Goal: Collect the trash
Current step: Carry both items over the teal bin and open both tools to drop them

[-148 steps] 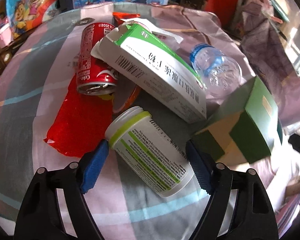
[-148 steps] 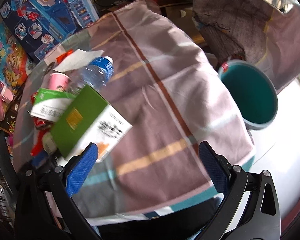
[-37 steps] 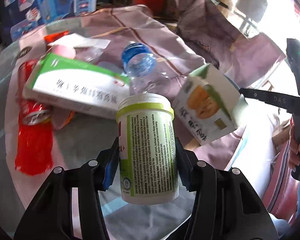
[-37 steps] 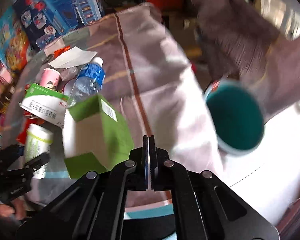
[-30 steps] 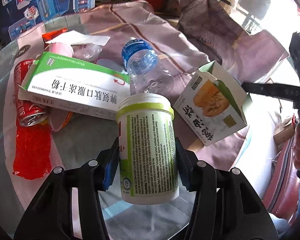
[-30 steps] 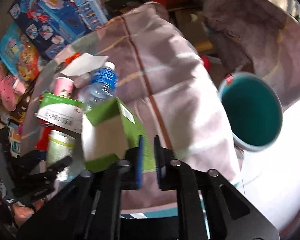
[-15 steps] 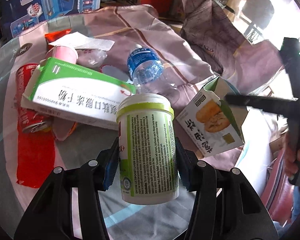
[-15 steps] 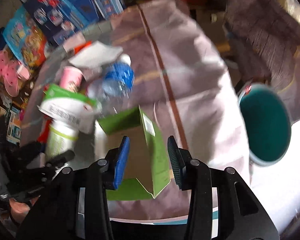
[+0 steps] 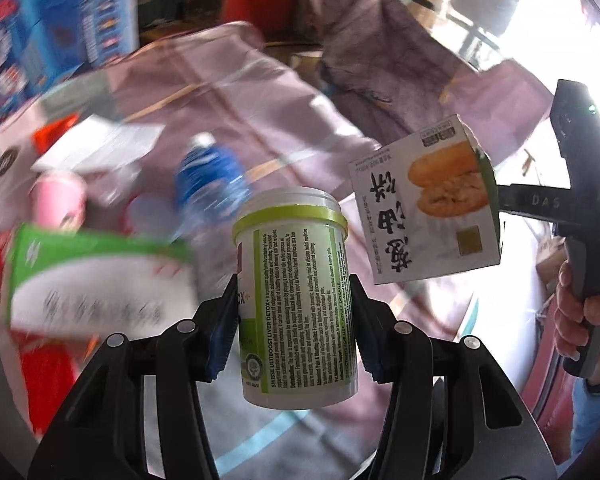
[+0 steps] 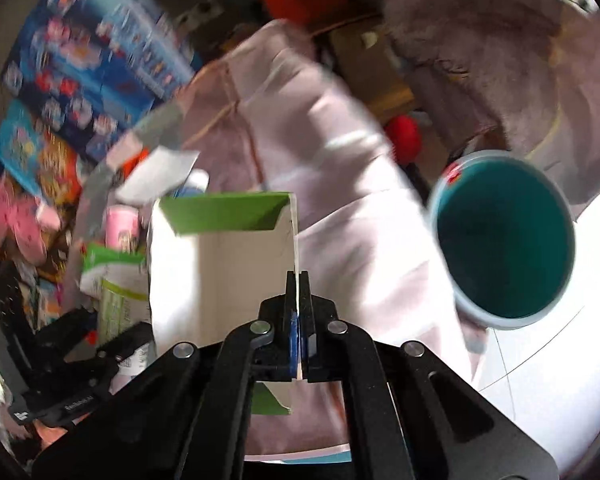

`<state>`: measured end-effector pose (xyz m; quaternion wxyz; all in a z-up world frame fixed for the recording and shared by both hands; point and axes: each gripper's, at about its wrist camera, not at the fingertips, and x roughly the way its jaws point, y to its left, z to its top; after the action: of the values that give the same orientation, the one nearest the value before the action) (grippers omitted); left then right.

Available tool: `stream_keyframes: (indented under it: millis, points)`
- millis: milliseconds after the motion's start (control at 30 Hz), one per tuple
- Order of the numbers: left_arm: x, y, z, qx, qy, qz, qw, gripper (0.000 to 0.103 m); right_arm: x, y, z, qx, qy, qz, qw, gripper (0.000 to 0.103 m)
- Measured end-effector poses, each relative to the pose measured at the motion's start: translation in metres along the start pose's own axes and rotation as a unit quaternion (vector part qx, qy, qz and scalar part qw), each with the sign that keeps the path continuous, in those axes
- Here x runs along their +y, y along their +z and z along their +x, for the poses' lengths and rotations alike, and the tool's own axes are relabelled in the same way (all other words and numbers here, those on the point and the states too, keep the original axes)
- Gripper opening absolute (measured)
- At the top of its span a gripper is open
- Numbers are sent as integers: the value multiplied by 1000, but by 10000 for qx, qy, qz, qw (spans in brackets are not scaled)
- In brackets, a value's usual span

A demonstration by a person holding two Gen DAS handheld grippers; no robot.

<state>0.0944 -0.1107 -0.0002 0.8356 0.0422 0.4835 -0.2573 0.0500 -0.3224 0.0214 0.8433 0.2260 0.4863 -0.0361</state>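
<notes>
My left gripper (image 9: 294, 320) is shut on a white supplement jar (image 9: 296, 292) with a lime-green band and holds it upright above the table. My right gripper (image 10: 299, 316) is shut on one wall of an open green-and-white food carton (image 10: 220, 264), lifted off the table; the carton also shows in the left wrist view (image 9: 424, 200). A teal trash bin (image 10: 504, 240) stands on the floor, right of the table. On the table lie a green-and-white medicine box (image 9: 96, 276), a blue-labelled water bottle (image 9: 210, 184), a pink cup (image 9: 58, 200) and white paper (image 9: 100, 148).
The round table carries a pink plaid cloth (image 9: 260, 120). A red wrapper (image 9: 48, 376) lies at its left. Blue toy boxes (image 10: 100, 52) stand behind the table. A draped chair (image 9: 400, 56) stands at the back right. The hand holding the right gripper (image 9: 580, 308) is at the right edge.
The right gripper has closed on the carton's wall and lifted it up off the table. The left gripper still holds the jar; its view has swung right.
</notes>
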Motion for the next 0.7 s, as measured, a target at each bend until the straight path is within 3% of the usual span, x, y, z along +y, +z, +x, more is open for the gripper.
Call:
stream_keyframes:
  millis: [167, 300, 400, 600, 700]
  points:
    - [-58, 43, 36, 172, -234, 595, 9978, 52, -75, 17, -30, -481, -322, 668, 9961, 1]
    - [-109, 73, 75, 336, -398, 1069, 9929, 52, -142, 25, -40, -629, -975, 1117, 9869, 1]
    - [-142, 92, 109, 536, -520, 1321, 9884, 52, -181, 27, -28, -480, -1277, 1318, 9818, 1]
    - [-182, 107, 173, 1012, -611, 1591, 9801, 52, -226, 20, 16, 38, -1300, 1691, 9770, 3]
    - [-191, 111, 199, 1247, -633, 1659, 9762, 52, -240, 19, 27, 162, -1245, 1845, 9748, 13]
